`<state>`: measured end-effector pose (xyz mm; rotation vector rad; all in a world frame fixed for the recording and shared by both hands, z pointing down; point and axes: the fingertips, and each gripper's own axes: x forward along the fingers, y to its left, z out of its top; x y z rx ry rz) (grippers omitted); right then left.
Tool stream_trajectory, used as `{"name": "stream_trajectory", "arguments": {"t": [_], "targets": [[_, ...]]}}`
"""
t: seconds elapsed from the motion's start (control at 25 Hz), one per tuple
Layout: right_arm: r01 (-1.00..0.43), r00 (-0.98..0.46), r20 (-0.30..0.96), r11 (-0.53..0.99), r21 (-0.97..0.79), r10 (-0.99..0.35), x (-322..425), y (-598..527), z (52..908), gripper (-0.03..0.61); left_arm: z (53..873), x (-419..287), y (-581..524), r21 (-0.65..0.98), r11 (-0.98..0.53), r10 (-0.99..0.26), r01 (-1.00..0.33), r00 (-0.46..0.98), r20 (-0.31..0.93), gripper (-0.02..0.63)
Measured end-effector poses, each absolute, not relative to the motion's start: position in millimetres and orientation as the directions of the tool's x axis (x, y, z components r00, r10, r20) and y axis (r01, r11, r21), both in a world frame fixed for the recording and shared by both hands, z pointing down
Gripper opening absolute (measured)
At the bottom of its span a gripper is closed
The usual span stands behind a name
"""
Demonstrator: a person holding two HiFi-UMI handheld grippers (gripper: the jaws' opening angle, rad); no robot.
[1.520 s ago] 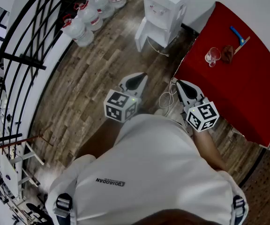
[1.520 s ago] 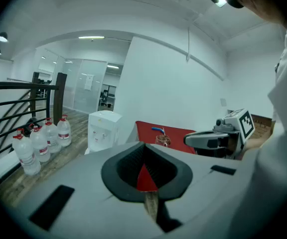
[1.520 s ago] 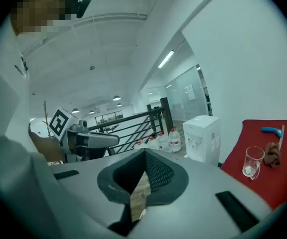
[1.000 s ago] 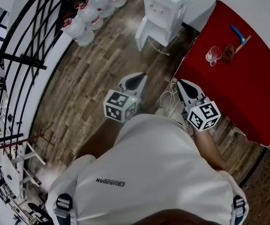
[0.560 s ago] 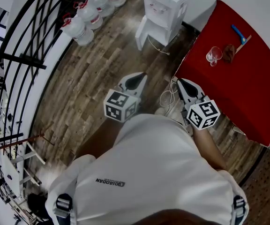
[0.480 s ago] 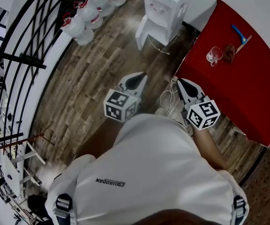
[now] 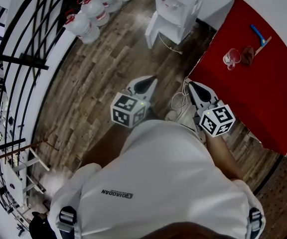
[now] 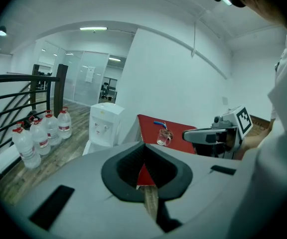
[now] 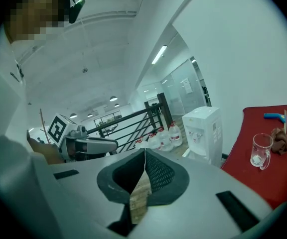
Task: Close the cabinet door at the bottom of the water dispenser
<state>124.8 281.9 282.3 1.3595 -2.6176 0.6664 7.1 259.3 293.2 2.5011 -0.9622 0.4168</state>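
Two grippers were held out in front of the person, side by side over the wooden floor (image 7: 98, 83), both pointing toward the far wall. The left gripper (image 7: 150, 78) had its jaws pressed together at the tips with nothing between them. The right gripper (image 7: 191, 85) was the same, with its pads meeting in a thin line and nothing held.

The water dispenser (image 7: 179, 3) stood at the far side against the wall, well apart from both grippers. At its base the cabinet door (image 7: 153, 33) hung open, swung out to the left of the white body. Neither gripper touched it.

Several water bottles (image 7: 87, 15) with red caps stood in a row to the far left, beside the black railing (image 7: 19, 61). On the right stood a red table (image 7: 253, 93), bearing a glass mug (image 7: 230, 59), a brown cloth (image 7: 247, 55) just beside the mug, and a blue tool (image 7: 257, 34) farther back. A white cable (image 7: 179, 101) lay looped on the floor near the right gripper.
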Motion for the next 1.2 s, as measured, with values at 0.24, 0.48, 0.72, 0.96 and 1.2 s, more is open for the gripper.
{"name": "stream_trajectory", "arguments": {"t": [0.24, 0.48, 0.72, 0.96, 1.2], "targets": [[-0.794, -0.602, 0.343, 0.495, -0.354, -0.721, 114, 264, 303, 0.023, 307, -7, 239, 0.293, -0.648, -0.56, -0.704, 0.7, 0.443, -0.003], [-0.797, -0.595, 0.385, 0.455, -0.397, -0.706, 103, 239, 324, 0.023, 315, -30, 206, 0.283, -0.633, -0.558, -0.721, 0.678, 0.479, -0.003], [-0.8, -0.588, 0.393, 0.439, -0.409, -0.707, 84, 198, 328, 0.023, 318, -42, 164, 0.289, -0.64, -0.543, -0.712, 0.685, 0.486, -0.003], [-0.822, -0.564, 0.426, 0.428, -0.376, -0.708, 59, 152, 327, 0.023, 316, -68, 113, 0.274, -0.67, -0.524, -0.69, 0.702, 0.483, -0.003], [-0.862, -0.503, 0.454, 0.39, -0.323, -0.736, 40, 107, 323, 0.023, 314, -102, 58, 0.272, -0.697, -0.509, -0.664, 0.724, 0.466, -0.003]]}}
